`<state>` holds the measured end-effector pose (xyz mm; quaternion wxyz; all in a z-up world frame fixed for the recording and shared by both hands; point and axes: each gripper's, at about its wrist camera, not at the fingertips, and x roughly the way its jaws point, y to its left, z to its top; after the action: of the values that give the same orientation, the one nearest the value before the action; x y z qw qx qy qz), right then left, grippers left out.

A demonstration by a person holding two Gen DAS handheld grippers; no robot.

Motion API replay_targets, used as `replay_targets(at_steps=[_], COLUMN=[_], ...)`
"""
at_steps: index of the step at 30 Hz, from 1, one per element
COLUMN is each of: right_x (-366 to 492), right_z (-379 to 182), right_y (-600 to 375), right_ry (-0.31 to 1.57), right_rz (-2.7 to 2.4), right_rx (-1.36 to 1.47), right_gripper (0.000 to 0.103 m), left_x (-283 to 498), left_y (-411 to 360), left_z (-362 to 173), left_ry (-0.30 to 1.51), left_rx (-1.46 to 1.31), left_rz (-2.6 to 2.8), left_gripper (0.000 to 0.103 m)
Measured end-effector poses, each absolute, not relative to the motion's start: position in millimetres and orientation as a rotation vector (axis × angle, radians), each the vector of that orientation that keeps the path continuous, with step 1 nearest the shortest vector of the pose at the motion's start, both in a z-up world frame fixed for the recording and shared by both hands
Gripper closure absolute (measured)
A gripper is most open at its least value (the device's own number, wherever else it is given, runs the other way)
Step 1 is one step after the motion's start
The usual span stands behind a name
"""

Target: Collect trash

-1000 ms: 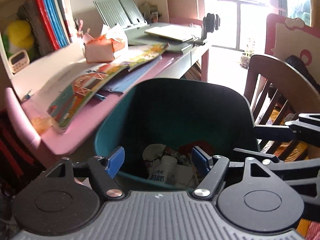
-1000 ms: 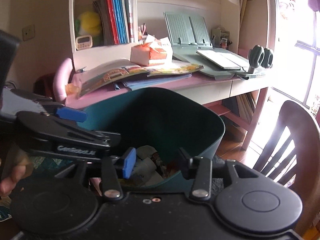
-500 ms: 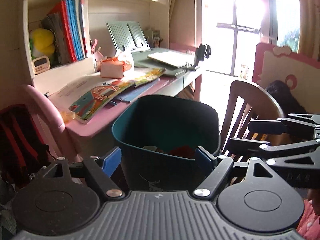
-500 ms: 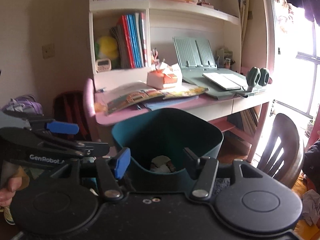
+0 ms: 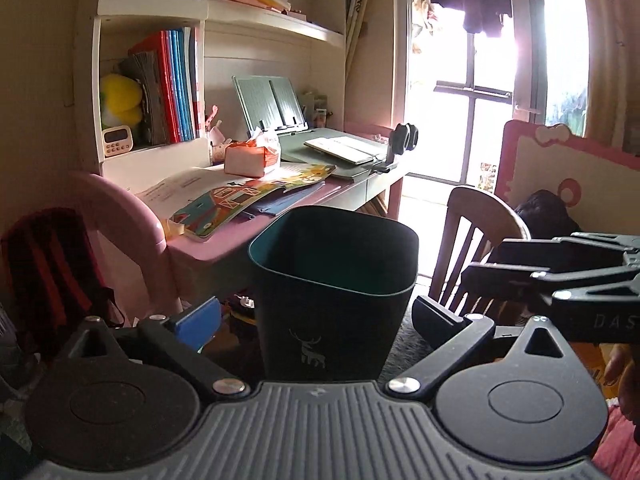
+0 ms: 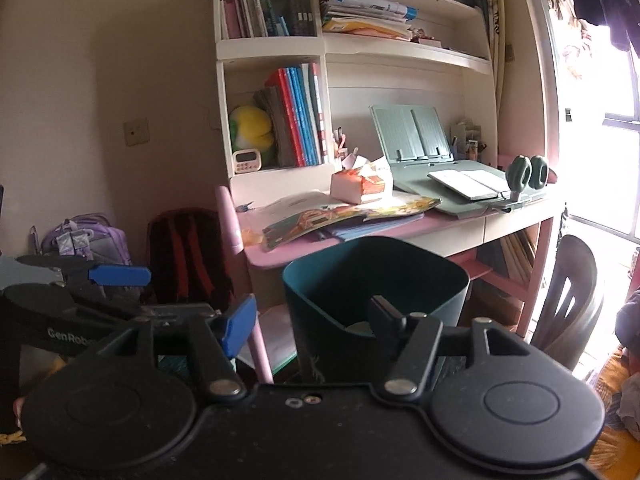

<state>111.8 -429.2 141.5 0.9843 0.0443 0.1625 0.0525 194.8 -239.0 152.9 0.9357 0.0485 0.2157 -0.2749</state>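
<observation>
Left wrist, change: a second ago I looked down into the trash bin at crumpled paper; now I see its outer wall with the deer mark, and the contents are hidden.
Left wrist, my left claw: jaws have just been opening, spread wide, nothing between the pads; the bin stands beyond them.
Left wrist, edges: bin rim just below the pink surface edge; wooden chair near its right side; my right claw juts in at the right.
Right wrist, change: the bin looks smaller and farther, with more shelf and wall showing.
Right wrist, my right claw: jaws have just been opening, spread, empty.
Right wrist, edges: bin in front of the surface; red backpack left, chair right, open floor toward the window.
</observation>
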Motion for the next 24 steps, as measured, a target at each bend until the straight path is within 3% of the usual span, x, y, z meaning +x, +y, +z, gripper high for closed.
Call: replay_targets(at_steps=[24], right_x=[100.6], right_z=[155.3], right_y=[-408.9], right_ry=[0.337], right_rz=[0.1], right_rx=[0.059], right_gripper=[0.039], left_x=[184.4], left_y=[-213.8], left_z=[164.8], left_ry=[0.419], left_rx=[0.03], left_rz=[-0.572], left_gripper=[0.0])
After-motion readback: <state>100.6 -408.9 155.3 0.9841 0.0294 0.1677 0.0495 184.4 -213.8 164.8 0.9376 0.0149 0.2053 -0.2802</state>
